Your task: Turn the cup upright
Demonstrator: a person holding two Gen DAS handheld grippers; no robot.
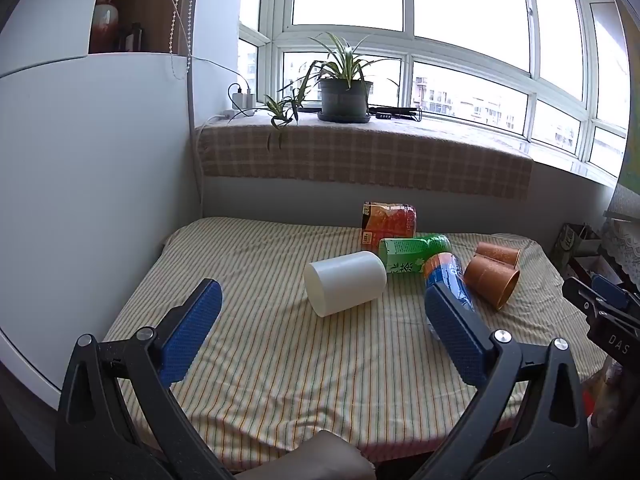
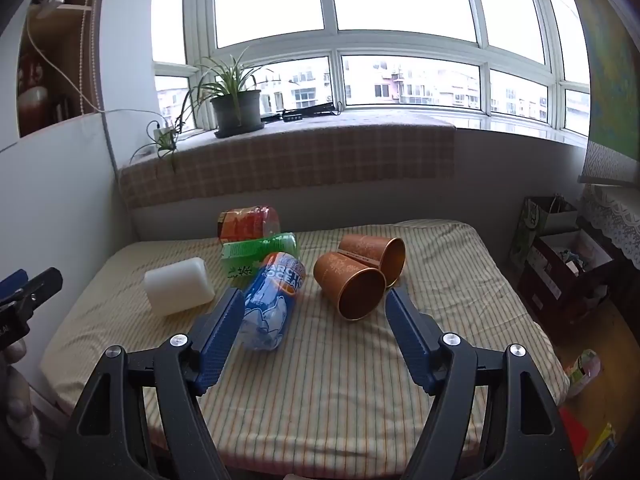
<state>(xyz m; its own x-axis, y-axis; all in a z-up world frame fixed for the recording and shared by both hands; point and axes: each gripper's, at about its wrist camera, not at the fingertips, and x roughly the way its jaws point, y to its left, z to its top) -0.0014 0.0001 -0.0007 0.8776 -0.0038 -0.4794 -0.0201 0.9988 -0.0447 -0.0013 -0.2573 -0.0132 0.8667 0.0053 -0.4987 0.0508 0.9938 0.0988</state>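
Observation:
A white cup [image 1: 344, 282] lies on its side on the striped cloth; it also shows in the right wrist view [image 2: 179, 286]. Two orange-brown cups [image 2: 352, 284] [image 2: 374, 254] lie on their sides to the right, mouths toward me; they also show in the left wrist view [image 1: 491, 282] [image 1: 497, 253]. My left gripper [image 1: 322, 304] is open and empty, just short of the white cup. My right gripper [image 2: 314, 310] is open and empty, just short of the nearer orange cup.
Three bottles lie on the cloth: a blue one [image 2: 274, 300], a green one [image 2: 260, 254] and a red one [image 2: 248, 222]. A white wall panel [image 1: 92, 184] borders the left. A potted plant [image 1: 344, 94] stands on the sill. Boxes and bags [image 2: 560, 256] stand to the right.

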